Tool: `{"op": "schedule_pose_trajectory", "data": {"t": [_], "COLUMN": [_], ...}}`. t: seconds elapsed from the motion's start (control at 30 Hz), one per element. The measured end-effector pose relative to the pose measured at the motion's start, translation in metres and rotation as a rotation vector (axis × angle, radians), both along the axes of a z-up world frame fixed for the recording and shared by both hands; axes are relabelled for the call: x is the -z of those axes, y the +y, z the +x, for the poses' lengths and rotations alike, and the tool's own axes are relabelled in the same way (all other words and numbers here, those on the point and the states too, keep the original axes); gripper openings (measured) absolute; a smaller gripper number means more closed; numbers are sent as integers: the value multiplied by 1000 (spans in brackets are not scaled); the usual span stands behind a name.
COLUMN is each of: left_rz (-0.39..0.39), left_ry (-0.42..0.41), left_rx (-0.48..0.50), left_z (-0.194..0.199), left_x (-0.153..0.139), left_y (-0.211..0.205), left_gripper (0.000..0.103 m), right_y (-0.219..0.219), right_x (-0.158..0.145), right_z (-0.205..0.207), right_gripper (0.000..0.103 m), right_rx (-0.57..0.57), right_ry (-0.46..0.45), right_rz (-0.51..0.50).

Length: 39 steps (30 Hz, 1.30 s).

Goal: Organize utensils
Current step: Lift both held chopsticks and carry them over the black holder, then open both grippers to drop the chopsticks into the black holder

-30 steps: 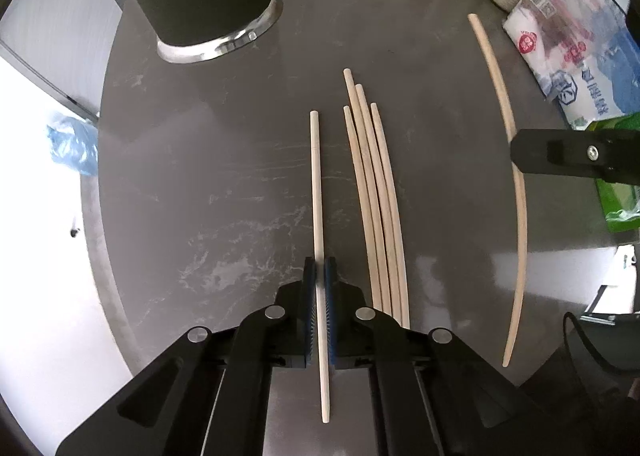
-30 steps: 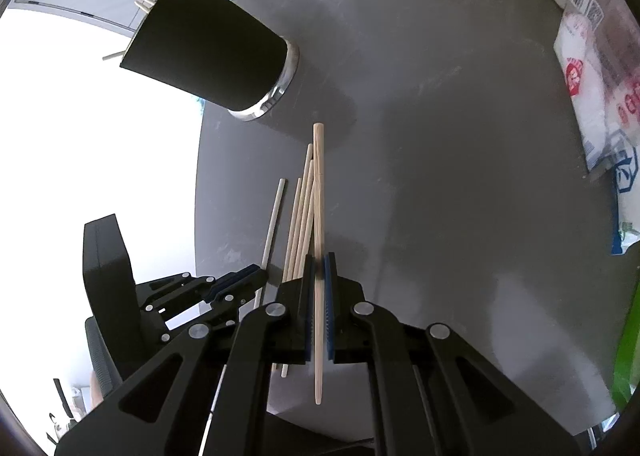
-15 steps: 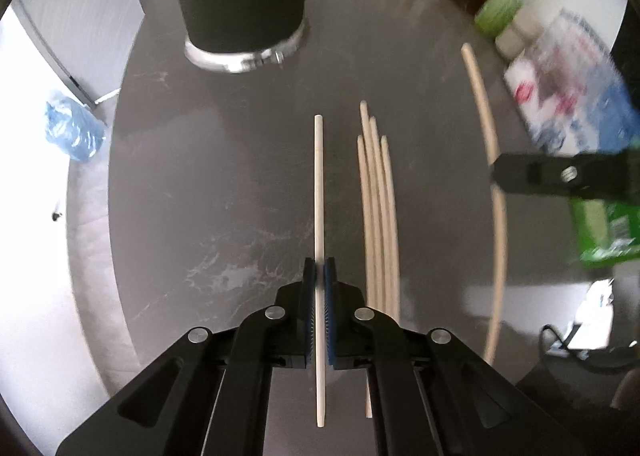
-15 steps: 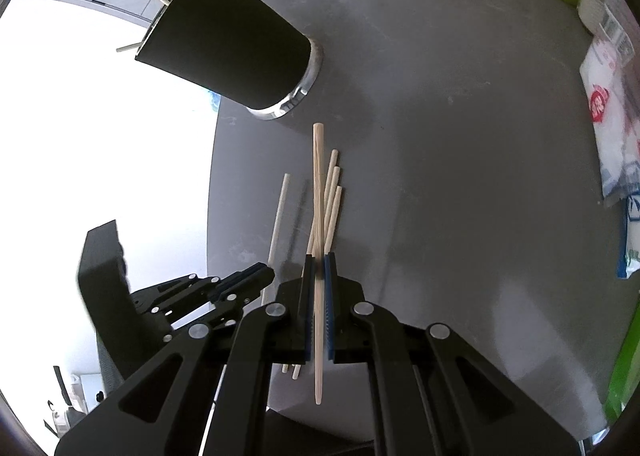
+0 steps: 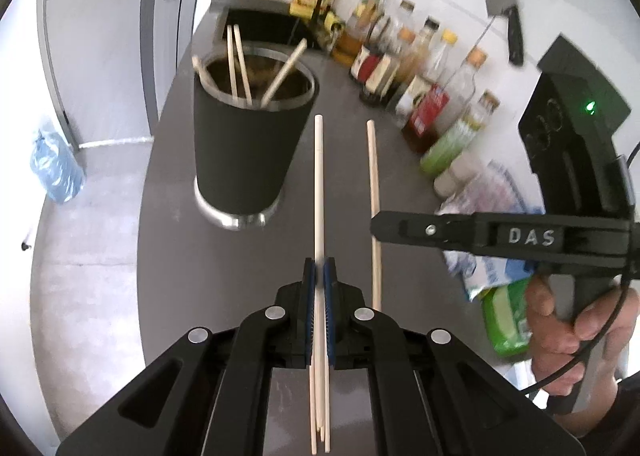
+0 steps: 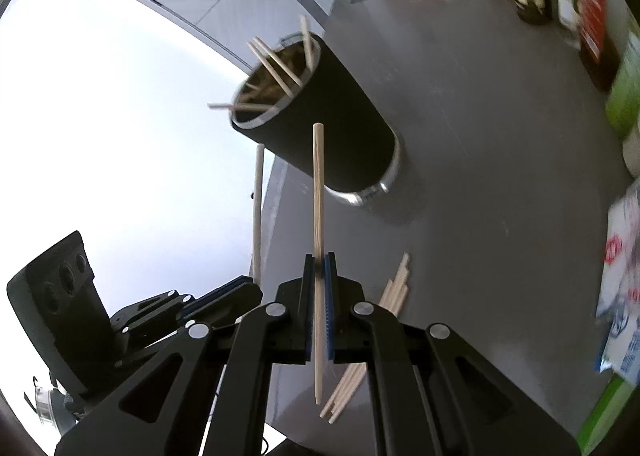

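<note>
Grey counter [image 5: 224, 264]; black cup [image 5: 248, 152] near its left edge, holding several chopsticks. Loose sticks [image 6: 384, 316] flat on counter near front edge. Left gripper [image 5: 319, 276] clamped on one stick [image 5: 318, 184], off counter. Right gripper [image 6: 319, 276] clamped on another stick [image 6: 318, 192], likewise raised.

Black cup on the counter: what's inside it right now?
Inside the black cup, several wooden chopsticks lean against the rim, tips poking out above it. Their lower ends and the cup's bottom are hidden by its wall.

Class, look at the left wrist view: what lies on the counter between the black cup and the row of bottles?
Nothing lies there: the counter between black cup and bottles is bare.
</note>
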<state>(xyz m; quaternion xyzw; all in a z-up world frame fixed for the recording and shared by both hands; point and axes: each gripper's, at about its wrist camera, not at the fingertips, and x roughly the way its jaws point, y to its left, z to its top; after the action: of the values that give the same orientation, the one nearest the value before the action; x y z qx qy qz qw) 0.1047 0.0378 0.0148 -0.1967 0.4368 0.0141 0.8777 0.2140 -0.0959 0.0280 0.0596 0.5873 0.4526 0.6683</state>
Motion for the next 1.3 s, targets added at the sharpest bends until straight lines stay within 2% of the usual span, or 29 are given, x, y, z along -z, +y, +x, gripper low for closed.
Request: {"op": "schedule_pose_trajectory", "data": {"t": [0.23,0.33,0.53,0.63,0.7,0.77,0.83,1.0,1.3], "left_rz": [-20,-39,-75,-75,-47,-51,-22,54,73], "left_ry": [-132,-206,-329,-384,-421,-462,-503,-618,-627], "left_rx": [-29,-20,-28,-47,-70,-94,-118,-147,-173], "left_z": [12,21,38,45,48,49,51,57,73], "left_x": [-33,-44,-57,-63,-70,-75,-81,-86,-53], "left_y": [27,38,61,73,80,89,95,97,95], "left_gripper": [3,3,3,3,3,3,3,3,3], "right_y": [15,30,60,72,76,83,88,98,112], "right_x": [-35,-54,-92,-105,-112,-119,-125,-121,-72], "right_z": [14,24,44,53,57,60,63,69,85], "right_gripper": [5,5,5,5,5,5,5,5,5], "right_rx": [0,-11,-18,-20,-16,-6,4,43,55], "right_ry": [-80,-117,-239,-291,-325,-371,-435,-545,-490], "right_rz": [49,106,180,203,216,243,244,220,173]}}
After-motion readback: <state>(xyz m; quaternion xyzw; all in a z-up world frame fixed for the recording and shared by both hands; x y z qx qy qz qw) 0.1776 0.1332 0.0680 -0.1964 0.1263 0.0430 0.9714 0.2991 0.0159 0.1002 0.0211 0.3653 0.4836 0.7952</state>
